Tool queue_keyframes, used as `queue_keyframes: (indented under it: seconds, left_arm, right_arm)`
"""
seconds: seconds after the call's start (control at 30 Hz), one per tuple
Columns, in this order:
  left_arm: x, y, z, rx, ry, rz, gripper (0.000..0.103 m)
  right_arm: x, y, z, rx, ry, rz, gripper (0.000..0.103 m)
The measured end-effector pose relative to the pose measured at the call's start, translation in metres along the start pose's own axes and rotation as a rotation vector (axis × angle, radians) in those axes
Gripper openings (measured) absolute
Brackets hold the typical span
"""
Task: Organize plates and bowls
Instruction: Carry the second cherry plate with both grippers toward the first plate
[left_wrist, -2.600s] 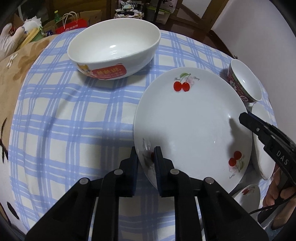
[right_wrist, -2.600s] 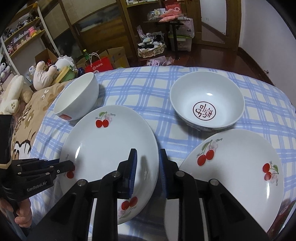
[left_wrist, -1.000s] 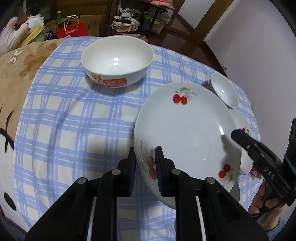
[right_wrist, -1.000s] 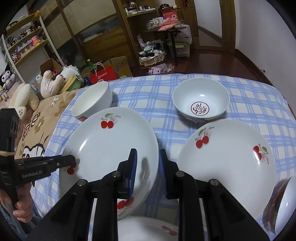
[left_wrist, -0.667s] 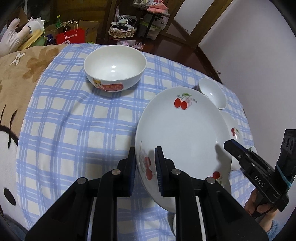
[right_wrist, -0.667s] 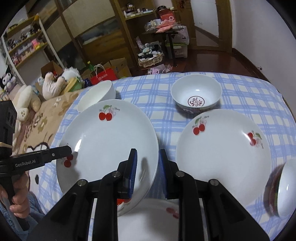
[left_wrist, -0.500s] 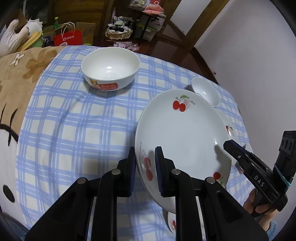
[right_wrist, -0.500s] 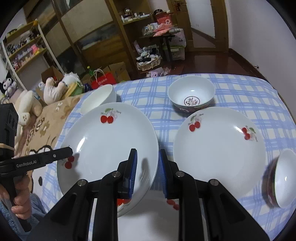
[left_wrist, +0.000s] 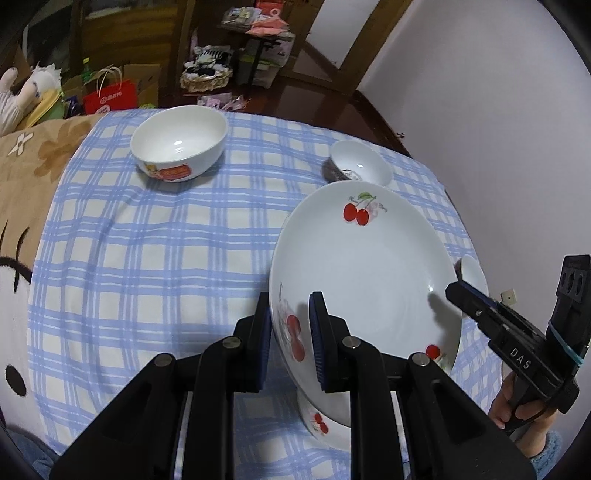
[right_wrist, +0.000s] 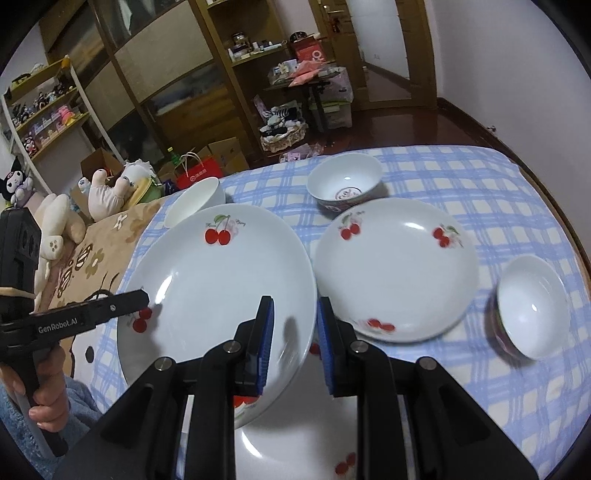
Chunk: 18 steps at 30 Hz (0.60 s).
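From the left wrist view we saw our left gripper (left_wrist: 290, 341) pinching the near rim of the large cherry plate (left_wrist: 373, 273), one pad under the rim and one on its upper face. The plate hung above the blue checked cloth (left_wrist: 147, 258), with another cherry-patterned dish (left_wrist: 317, 421) partly hidden below its near edge. Our right gripper (left_wrist: 463, 293) reached in at the plate's opposite rim; whether its fingers were closed there we could not tell from this side. A white bowl with a red label (left_wrist: 179, 144) sat on the far left of the cloth and a smaller bowl (left_wrist: 360, 162) beyond the plate. From the right wrist view our right gripper (right_wrist: 293, 345) had the plate's rim (right_wrist: 221, 295) between its blue pads; the pads looked close to it, but we could not make out contact. Beside it on the cloth lay a second cherry plate (right_wrist: 397, 269), touching a patterned bowl (right_wrist: 345, 182) behind; another bowl (right_wrist: 530, 306) sat at right, well apart.
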<state>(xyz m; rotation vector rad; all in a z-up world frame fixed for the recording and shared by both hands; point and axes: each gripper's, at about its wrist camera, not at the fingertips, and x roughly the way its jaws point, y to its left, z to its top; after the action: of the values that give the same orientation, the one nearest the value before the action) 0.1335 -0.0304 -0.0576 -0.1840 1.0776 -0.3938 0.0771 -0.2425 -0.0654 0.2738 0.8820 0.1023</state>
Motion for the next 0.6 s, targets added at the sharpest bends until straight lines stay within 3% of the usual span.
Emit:
queue_keyframes:
  seconds: [0.6]
  left_arm:
    - [-0.013,-0.038,-0.046,0.050,0.040,-0.011,0.018]
  right_arm:
    - [-0.047,-0.023,-0.047,0.071,-0.013,-0.018,0.024]
